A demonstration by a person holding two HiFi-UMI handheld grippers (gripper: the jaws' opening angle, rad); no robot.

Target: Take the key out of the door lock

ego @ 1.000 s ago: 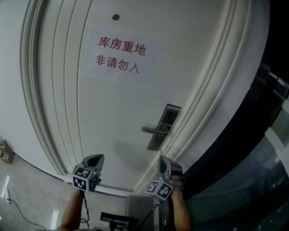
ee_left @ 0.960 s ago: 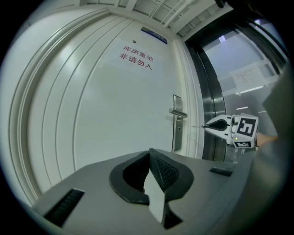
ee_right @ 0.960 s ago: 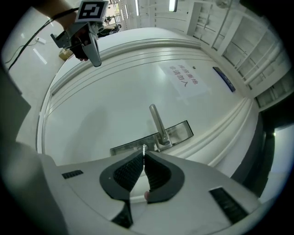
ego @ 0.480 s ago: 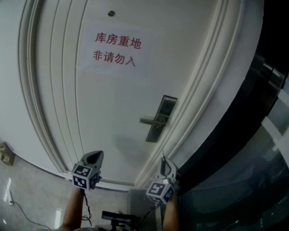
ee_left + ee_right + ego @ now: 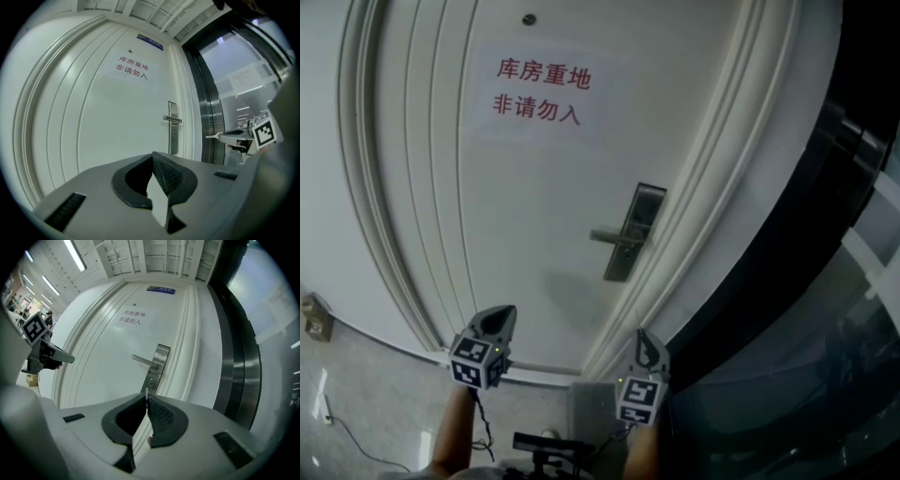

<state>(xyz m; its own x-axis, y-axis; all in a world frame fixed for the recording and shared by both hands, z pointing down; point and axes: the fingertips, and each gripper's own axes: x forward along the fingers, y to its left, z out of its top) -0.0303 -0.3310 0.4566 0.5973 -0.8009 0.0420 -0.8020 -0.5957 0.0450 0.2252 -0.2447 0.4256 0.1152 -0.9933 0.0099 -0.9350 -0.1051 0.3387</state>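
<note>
The grey left gripper [image 5: 500, 314] hangs low before the white panelled door [image 5: 534, 197], its jaws pressed together on nothing. Bare door face spreads above it. Up and to its right, a silver lever handle [image 5: 614, 236] sits on a steel lock plate [image 5: 636, 220]. The grey right gripper [image 5: 640, 337] hangs below that plate, apart from it, its jaws closed on a thin silvery key [image 5: 146, 391] whose tip pokes out. The ribbed white door frame [image 5: 712, 197] and a dark glass wall [image 5: 825, 309] crowd its right side.
</note>
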